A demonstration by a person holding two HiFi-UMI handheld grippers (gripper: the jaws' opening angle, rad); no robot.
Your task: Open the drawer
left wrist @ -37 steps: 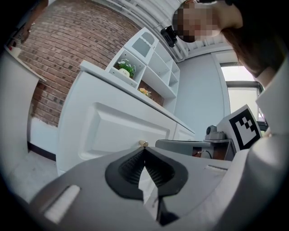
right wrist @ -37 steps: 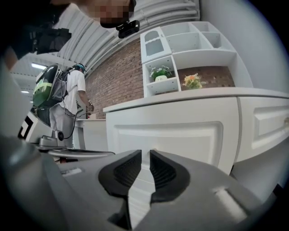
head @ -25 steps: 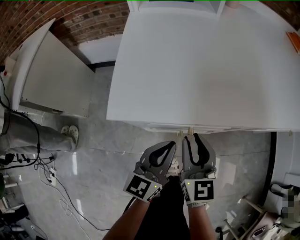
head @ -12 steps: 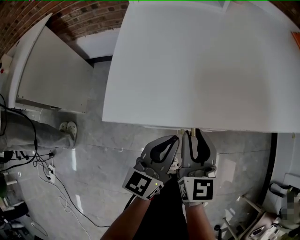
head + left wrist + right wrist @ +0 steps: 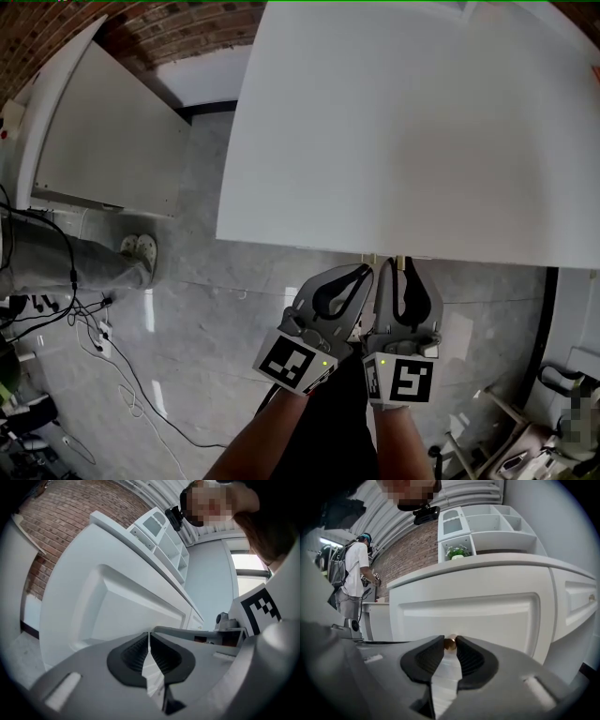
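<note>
A white drawer front (image 5: 487, 616) with a raised frame fills the right gripper view; it sits under the white cabinet top (image 5: 412, 131). Its small brass knob (image 5: 450, 643) is between the tips of my right gripper (image 5: 450, 645), whose jaws have just been closing; both pads touch the knob. In the head view the right gripper (image 5: 401, 262) reaches the cabinet's front edge. My left gripper (image 5: 367, 269) hangs just left of it, shut with nothing between its tips. The left gripper (image 5: 149, 635) points at the same white front (image 5: 126, 616).
A second white cabinet (image 5: 103, 141) stands at the left before a brick wall. Cables (image 5: 122, 375) and a person's shoes (image 5: 141, 248) lie on the grey floor. A person (image 5: 354, 569) stands far left; white shelves with a green plant (image 5: 457, 552) sit above the cabinet.
The right gripper's tips have edged up to the cabinet's front edge and narrowed around the knob. The left gripper stays beside it, still shut.
</note>
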